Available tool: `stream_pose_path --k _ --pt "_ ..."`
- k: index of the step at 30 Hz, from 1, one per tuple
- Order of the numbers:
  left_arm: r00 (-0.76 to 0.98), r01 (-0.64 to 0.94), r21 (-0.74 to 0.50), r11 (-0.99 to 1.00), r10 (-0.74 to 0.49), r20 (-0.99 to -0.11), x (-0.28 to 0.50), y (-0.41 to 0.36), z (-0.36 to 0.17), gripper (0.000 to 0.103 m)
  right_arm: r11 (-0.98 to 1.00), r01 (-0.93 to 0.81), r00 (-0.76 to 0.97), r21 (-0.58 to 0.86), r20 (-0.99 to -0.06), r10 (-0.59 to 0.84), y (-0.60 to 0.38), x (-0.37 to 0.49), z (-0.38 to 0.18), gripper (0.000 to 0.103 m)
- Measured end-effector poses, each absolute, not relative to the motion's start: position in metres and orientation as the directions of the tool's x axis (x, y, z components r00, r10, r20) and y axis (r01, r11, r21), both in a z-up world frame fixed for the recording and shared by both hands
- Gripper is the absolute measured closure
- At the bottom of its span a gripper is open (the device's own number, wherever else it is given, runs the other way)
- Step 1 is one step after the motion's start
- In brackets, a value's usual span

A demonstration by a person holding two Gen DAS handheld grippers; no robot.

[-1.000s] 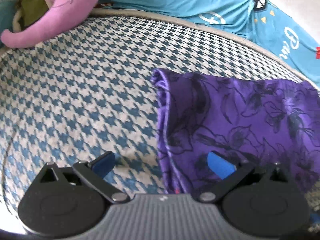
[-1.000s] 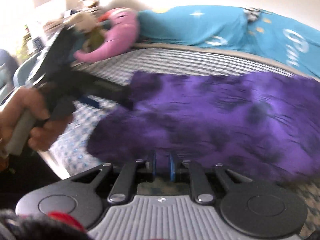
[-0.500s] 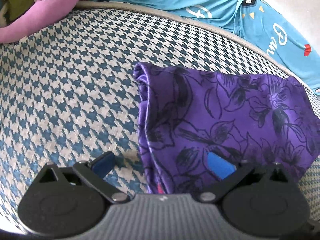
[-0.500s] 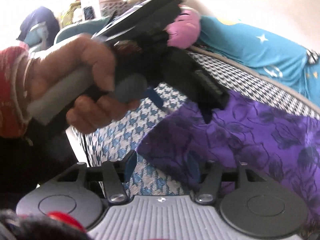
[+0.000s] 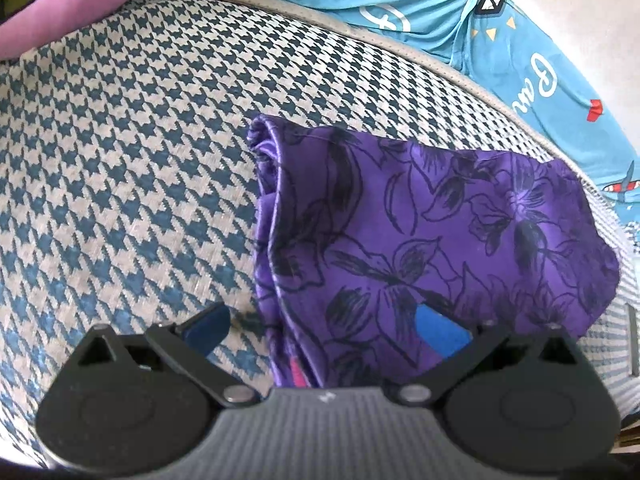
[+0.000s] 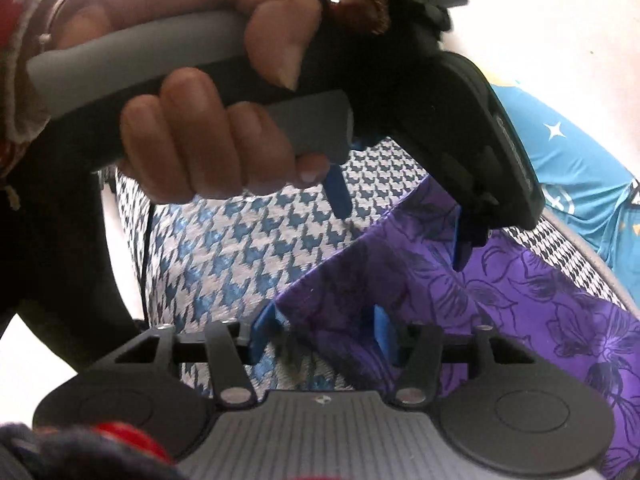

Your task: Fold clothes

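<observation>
From my left wrist camera, the pink plush toy [image 5: 68, 4] is cut off at the top-left edge, so I can't make out its shape. The near hem of the purple floral garment [image 5: 440, 240] disappears behind the gripper body. The lettering on the turquoise printed fabric [image 5: 520, 64] runs out of frame, unreadable. From the right wrist camera, the person's hand [image 6: 192, 92] and the left gripper [image 6: 400, 216] it holds block most of the houndstooth bedcover [image 6: 240, 248]. A dark blurred shape with red fills the bottom-left corner; I can't identify it.
</observation>
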State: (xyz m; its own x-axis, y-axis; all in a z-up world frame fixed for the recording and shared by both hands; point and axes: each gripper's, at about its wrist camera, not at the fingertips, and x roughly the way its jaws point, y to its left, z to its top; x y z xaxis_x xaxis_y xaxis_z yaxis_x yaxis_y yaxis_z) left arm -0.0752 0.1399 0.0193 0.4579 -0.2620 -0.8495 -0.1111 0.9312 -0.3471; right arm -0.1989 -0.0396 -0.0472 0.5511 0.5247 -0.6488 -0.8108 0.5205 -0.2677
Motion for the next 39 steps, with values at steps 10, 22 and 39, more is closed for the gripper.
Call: stream_pose_path --k 10,22,39 --pt "0.452 -0.109 -0.475 0.873 -0.382 -0.806 -0.080 0.156 0.027 0.000 0.687 -0.725 0.533 0.058 -0.585 0.612 -0.091 -0.161 -0.002 0.091" --pt "0.396 -0.017 -0.625 0.780 -0.569 -0.721 -0.076 0.130 0.023 0.005 0.678 -0.734 0.531 0.045 -0.585 0.613 -0.100 -0.166 0.002 0.091" --pt "0.408 -0.046 -0.643 0.764 -0.574 -0.710 -0.074 0.130 0.025 0.009 0.611 -0.754 0.609 -0.242 -0.605 0.512 -0.057 -0.186 -0.026 0.041"
